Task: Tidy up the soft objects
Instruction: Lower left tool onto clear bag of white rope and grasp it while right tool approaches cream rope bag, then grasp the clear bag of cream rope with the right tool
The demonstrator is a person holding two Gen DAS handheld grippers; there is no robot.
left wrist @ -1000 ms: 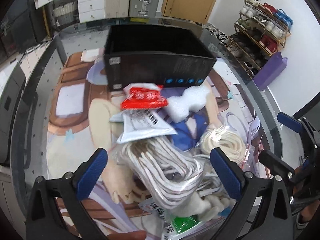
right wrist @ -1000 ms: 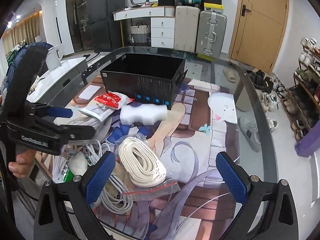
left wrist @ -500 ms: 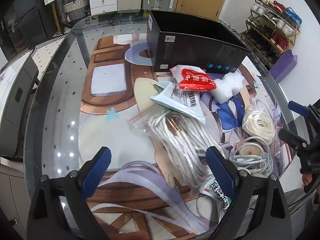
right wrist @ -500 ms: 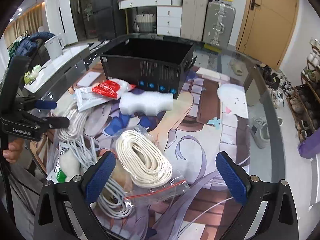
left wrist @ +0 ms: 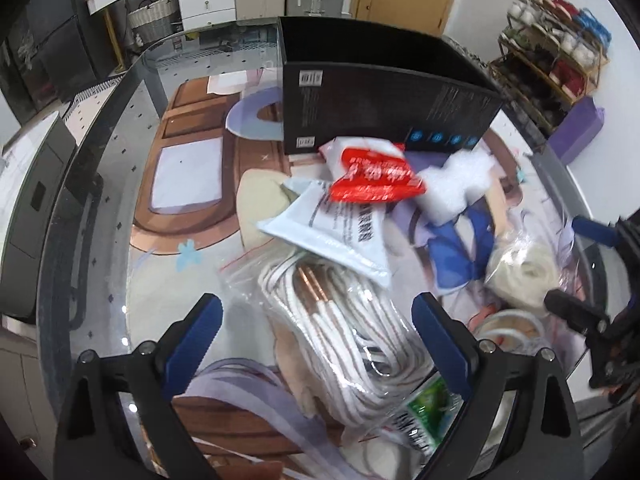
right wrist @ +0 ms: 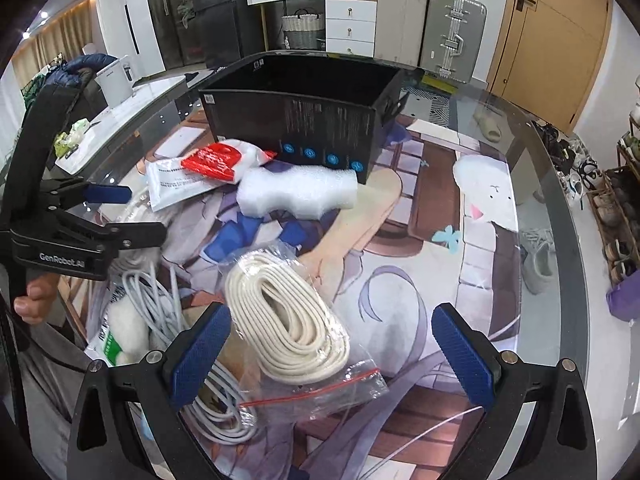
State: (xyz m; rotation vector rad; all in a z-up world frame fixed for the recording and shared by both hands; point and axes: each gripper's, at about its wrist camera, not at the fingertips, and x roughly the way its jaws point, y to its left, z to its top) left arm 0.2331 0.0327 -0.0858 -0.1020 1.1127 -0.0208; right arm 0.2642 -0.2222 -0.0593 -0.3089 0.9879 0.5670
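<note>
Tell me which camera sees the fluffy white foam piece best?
The right wrist view: the foam piece lies whole and unblocked in front of the black box. In the left wrist view it is blurry and partly behind the red packet.

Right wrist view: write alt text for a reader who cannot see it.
The open right gripper hovers over a bagged coil of cream rope on a glass table. Behind lie white foam, a red packet and an open black box. The left gripper, also open, is at the left edge.
</note>
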